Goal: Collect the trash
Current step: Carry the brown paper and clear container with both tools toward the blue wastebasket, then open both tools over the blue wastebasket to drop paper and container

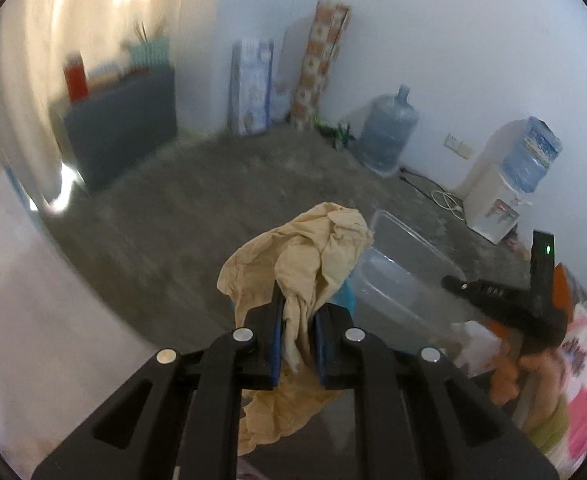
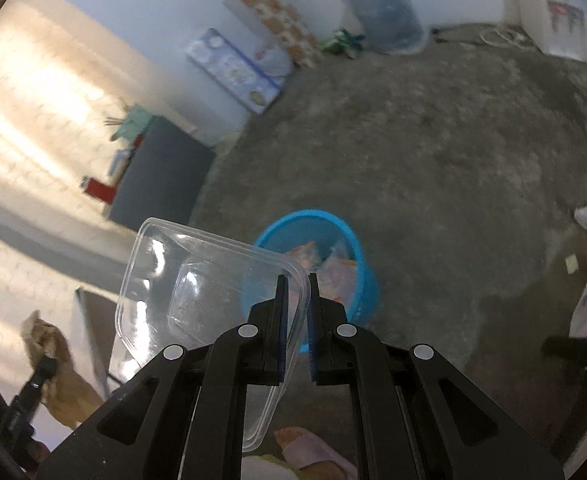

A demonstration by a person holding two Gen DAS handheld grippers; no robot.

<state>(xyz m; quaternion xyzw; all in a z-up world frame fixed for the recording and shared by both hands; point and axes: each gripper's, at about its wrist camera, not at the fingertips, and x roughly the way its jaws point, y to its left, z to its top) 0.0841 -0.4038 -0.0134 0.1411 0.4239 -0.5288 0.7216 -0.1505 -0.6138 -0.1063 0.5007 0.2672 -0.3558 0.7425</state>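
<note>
Left gripper point(image 1: 298, 334): clamped on crumpled brown paper point(image 1: 309, 252). Right gripper point(image 2: 295, 330): clamped on clear plastic container point(image 2: 197, 280) wall. Blue bin point(image 2: 357, 264): partly filled; both items apparently not yet dropped in.

bare home room: concrete floor point(image 2: 413, 152), water dispenser point(image 1: 505, 184), spare water jug point(image 1: 389, 132), dark cabinet point(image 1: 121, 136).

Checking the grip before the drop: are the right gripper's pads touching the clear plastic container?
Touching. The right wrist view shows the right gripper closed on the clear plastic container, whose rim is pinched between both pads.
</note>
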